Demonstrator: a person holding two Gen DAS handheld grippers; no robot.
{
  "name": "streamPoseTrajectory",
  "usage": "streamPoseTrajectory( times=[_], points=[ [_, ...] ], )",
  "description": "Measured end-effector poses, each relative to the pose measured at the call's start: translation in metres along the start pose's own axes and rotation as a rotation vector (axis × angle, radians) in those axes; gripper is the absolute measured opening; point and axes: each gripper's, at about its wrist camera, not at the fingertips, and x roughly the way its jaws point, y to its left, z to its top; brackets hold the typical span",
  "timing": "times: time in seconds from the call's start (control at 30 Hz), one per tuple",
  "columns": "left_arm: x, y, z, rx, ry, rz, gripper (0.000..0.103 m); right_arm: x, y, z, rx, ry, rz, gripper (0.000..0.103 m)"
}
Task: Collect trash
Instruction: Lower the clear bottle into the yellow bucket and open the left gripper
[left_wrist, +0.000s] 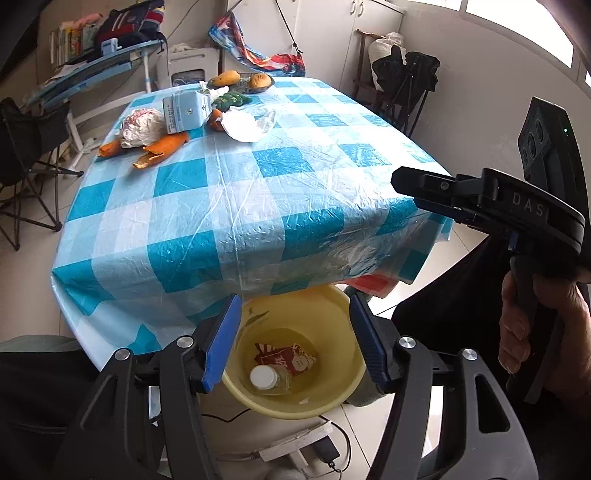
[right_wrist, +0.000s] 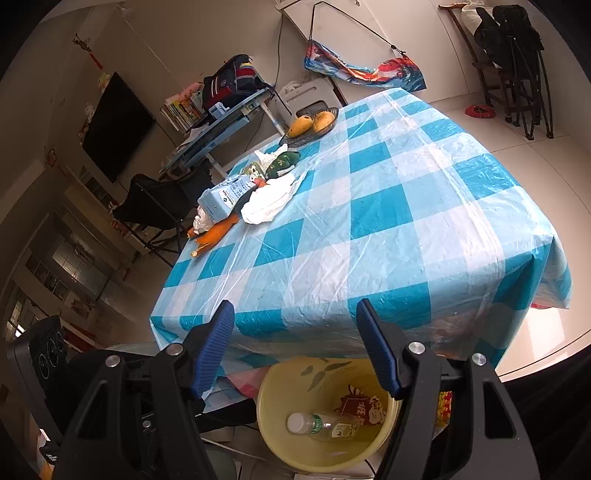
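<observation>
A yellow bin (left_wrist: 317, 310) (right_wrist: 280, 391) stands on the floor under the near edge of the table. In it lie a clear bottle (left_wrist: 267, 378) (right_wrist: 325, 426) with a white cap and a red wrapper (left_wrist: 288, 358) (right_wrist: 364, 404). My left gripper (left_wrist: 295, 339) hangs open over the bin with nothing between its blue pads. My right gripper (right_wrist: 295, 347) (left_wrist: 406, 188) is open and empty too, near the table edge above the bin. Far across the checked tablecloth (left_wrist: 258, 206) lie orange peel (left_wrist: 162, 149), crumpled paper (left_wrist: 142, 125), a blue carton (left_wrist: 186, 110) (right_wrist: 225, 197), white tissue (left_wrist: 242, 125) (right_wrist: 269, 201) and a green wrapper (left_wrist: 231, 99).
A dish of mangoes (left_wrist: 255, 81) (right_wrist: 314, 123) sits at the table's far end. A folding chair (left_wrist: 26, 147) stands left of the table, and a chair hung with black clothes (left_wrist: 406, 81) stands at the back right. A power strip with cables (left_wrist: 295, 443) lies on the floor by the bin.
</observation>
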Motion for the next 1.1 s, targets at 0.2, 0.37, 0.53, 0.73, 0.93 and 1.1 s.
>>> streamPoseTrajectory(
  times=[0.2, 0.37, 0.53, 0.73, 0.93, 1.1],
  points=[
    [-0.002, -0.005, 0.000, 0.041, -0.019, 0.046, 0.059, 0.002, 0.000, 0.000, -0.003, 0.008, 0.002, 0.066],
    [-0.001, -0.011, -0.001, 0.080, -0.030, 0.078, 0.061, 0.003, 0.001, -0.002, -0.006, 0.012, 0.003, 0.066],
    [0.000, -0.013, -0.001, 0.107, -0.038, 0.101, 0.063, 0.003, 0.001, -0.002, -0.011, 0.017, 0.005, 0.066],
    [-0.001, -0.014, -0.002, 0.120, -0.046, 0.115, 0.065, 0.004, 0.002, -0.002, -0.013, 0.021, 0.005, 0.066],
    [-0.004, -0.010, 0.003, 0.096, -0.074, 0.139, 0.066, 0.006, 0.010, -0.001, -0.045, 0.025, 0.006, 0.066],
    [-0.011, 0.021, 0.021, -0.042, -0.116, 0.192, 0.066, 0.013, 0.031, 0.014, -0.123, 0.028, 0.039, 0.066]
  ],
)
